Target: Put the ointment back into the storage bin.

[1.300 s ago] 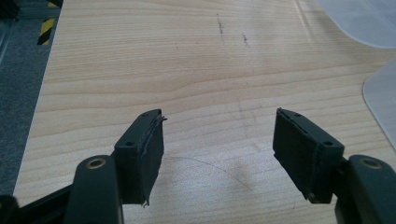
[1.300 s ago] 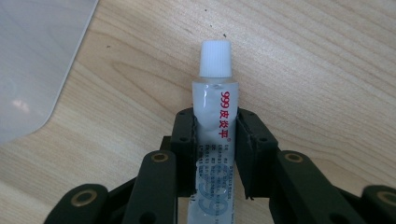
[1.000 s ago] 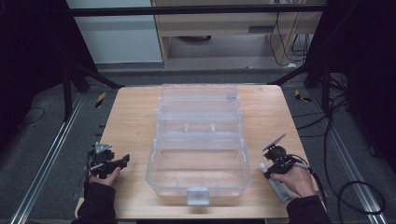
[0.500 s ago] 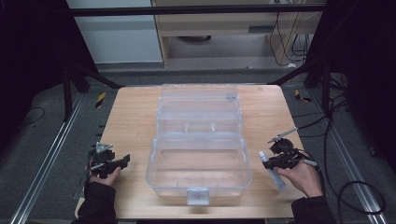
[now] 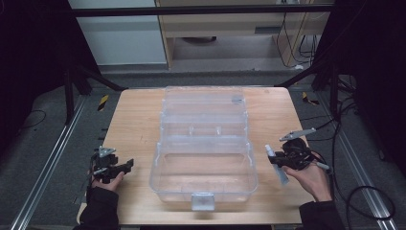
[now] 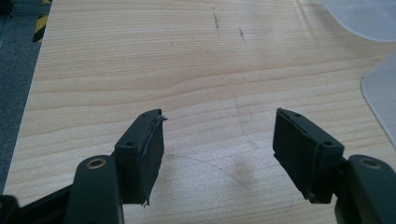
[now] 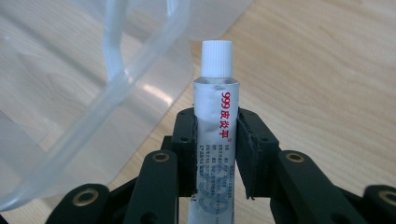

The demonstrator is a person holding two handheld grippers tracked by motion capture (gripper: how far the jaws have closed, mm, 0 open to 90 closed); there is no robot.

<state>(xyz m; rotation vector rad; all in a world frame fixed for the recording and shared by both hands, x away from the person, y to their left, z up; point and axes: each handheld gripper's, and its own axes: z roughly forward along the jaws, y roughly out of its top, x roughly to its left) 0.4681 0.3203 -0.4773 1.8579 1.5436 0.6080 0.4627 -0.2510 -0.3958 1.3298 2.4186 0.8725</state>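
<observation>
- On the bench (image 5: pixel 134 120), a clear plastic box (image 5: pixel 203 167) sits in the middle with its lid thrown back toward the far edge.
- We hold a small white tube (image 7: pixel 215 116) in our right claw (image 7: pixel 215 154); its jaws are pinched against the tube's sides, with the white cap (image 7: pixel 216 57) pointing away from the hand.
- From above, the tube sits just beside the box's right wall, above the bench and outside the box.
- Our left claw (image 6: pixel 219 149) is spread wide with nothing between its jaws, low over bare wood to the left of the box.
- We judge the step in hand to be putting the tube into the box: we should lift it clear of the rim, carry it over the open tray, lower it, and only then let go.
- Squeezing gently matters, since a soft tube could buckle.
</observation>
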